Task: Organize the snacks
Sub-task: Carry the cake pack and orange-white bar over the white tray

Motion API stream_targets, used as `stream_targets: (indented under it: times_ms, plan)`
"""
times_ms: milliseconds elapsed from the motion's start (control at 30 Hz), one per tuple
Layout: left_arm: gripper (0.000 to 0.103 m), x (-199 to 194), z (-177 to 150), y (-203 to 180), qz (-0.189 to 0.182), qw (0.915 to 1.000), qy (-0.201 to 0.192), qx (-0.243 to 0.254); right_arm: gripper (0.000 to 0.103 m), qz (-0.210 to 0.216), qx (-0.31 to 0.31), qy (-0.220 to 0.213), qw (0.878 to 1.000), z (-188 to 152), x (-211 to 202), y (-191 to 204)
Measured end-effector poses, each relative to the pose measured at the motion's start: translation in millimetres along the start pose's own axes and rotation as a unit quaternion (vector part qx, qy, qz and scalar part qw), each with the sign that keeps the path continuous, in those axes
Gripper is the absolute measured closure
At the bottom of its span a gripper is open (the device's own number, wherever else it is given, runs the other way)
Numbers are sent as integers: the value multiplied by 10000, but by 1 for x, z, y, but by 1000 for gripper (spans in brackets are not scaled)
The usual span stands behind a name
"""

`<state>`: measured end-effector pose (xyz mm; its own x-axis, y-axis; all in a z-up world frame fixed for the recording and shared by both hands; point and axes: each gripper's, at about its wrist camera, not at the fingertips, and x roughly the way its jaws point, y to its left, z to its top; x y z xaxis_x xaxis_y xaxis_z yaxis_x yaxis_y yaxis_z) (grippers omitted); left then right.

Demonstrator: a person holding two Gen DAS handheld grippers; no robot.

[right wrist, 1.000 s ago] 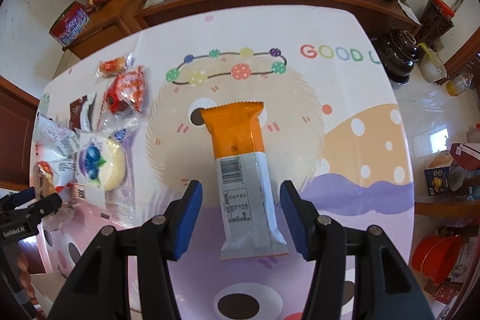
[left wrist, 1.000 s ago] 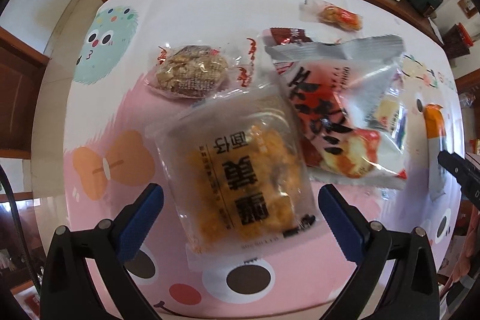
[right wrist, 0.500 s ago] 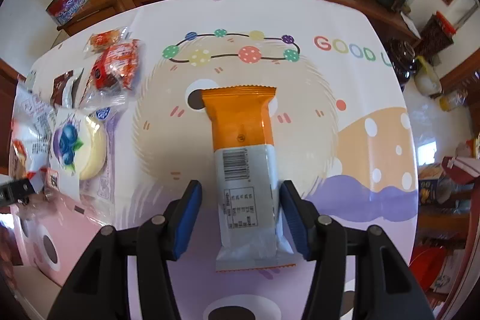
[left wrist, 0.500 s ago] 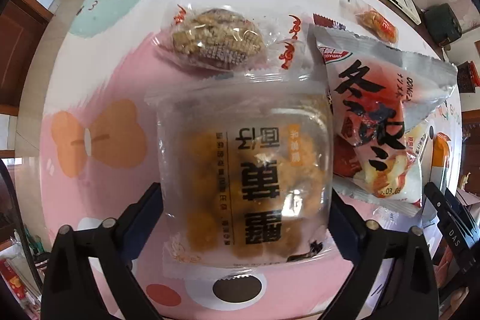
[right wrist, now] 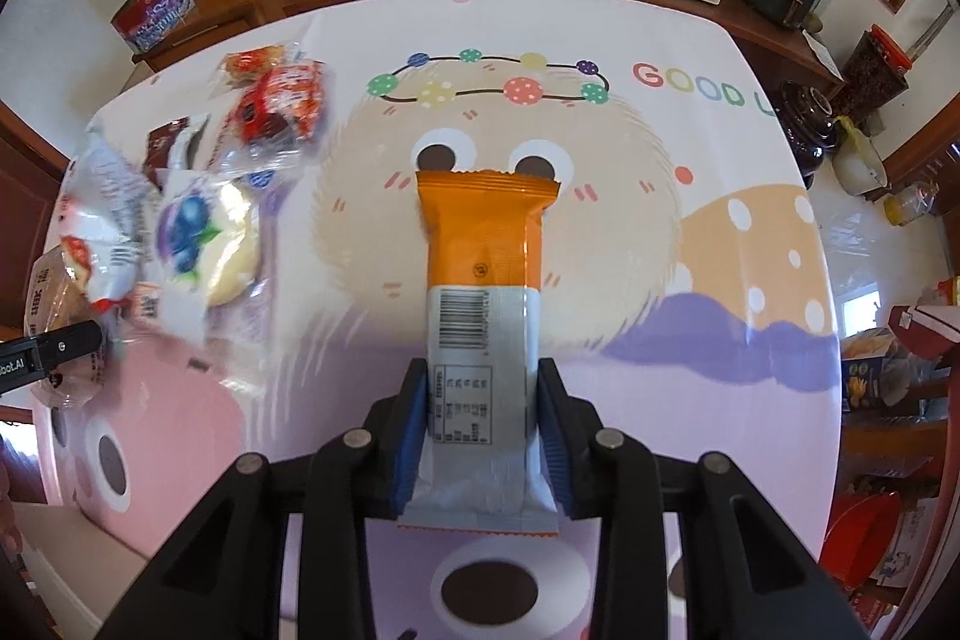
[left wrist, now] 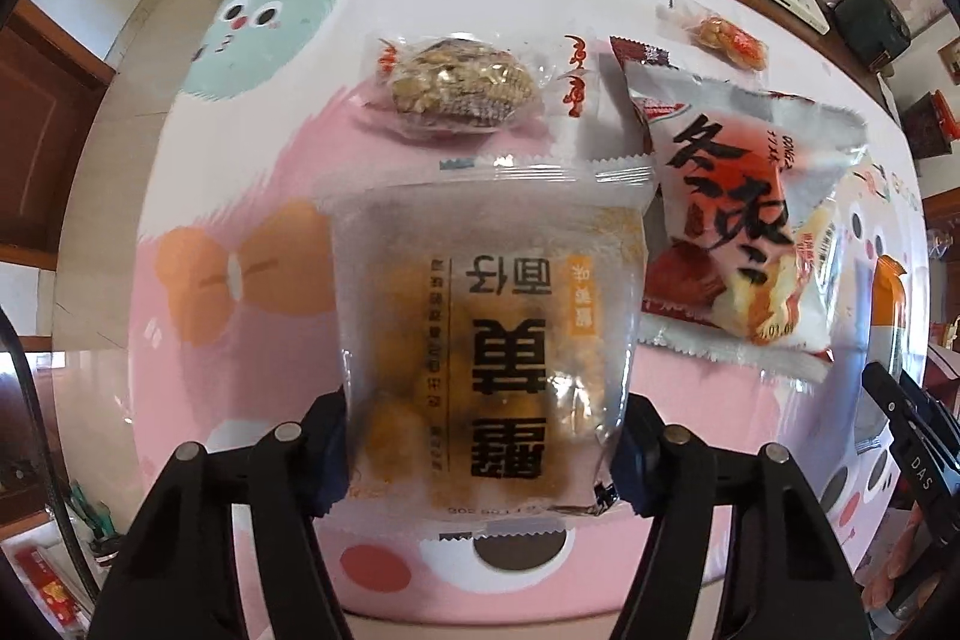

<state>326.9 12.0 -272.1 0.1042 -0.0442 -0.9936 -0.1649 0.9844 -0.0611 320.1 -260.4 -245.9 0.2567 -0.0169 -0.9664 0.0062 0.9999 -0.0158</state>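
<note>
Left gripper (left wrist: pixel 483 451) jaws just been closing, now pinching clear bread pack (left wrist: pixel 489 340), just below walnut cake (left wrist: pixel 459 91). Right gripper (right wrist: pixel 480 430) also closing, clamping orange bar (right wrist: pixel 483 280). Risk: puffy film slipping, cake crushing, neighbouring red-white bag (left wrist: pixel 744 232) dragging along.

Clear snack pouch (left wrist: pixel 489 346) (orange-and-white bar (right wrist: pixel 485 334) apart), both flat

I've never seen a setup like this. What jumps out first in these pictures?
Two black clamps with blue pads, each just closed onto a snack on a bright cartoon tablecloth. The left gripper squeezes a clear bread bag; the right gripper pinches an orange-and-white bar, with more snacks piled to its left.
</note>
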Motion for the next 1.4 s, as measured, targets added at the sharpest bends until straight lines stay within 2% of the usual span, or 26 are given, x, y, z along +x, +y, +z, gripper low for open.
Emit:
stream_targets:
  times_ms: [233, 367, 567, 700, 1067, 1267, 1400]
  plan:
    - [37, -65, -22, 0, -170, 9974, -680, 179, 69, 249, 72, -291, 9992, -21, -42, 6]
    - [37, -112, -39, 17, -352, 9936, -1040, 278, 69, 393, 75, -570, 9976, -38, -81, 15]
    - [36, -180, -89, 37, -370, 9863, -1497, 583, 69, 609, -21, -905, 9940, -67, -137, 32]
    - [36, -204, -117, 48, -472, 9842, -1575, 661, 68, 766, -123, -1054, 9914, -91, -172, 46]
    - [36, -237, -179, 56, -594, 9777, -1783, 942, 67, 1085, -381, -1171, 9864, -149, -232, 92]
    - [36, -229, -200, 55, -433, 9784, -1721, 1057, 67, 1201, -500, -1071, 9857, -172, -245, 117]
    - [36, -217, -214, 57, -318, 9806, -1579, 1119, 66, 1103, -609, -1070, 9862, -186, -247, 131]
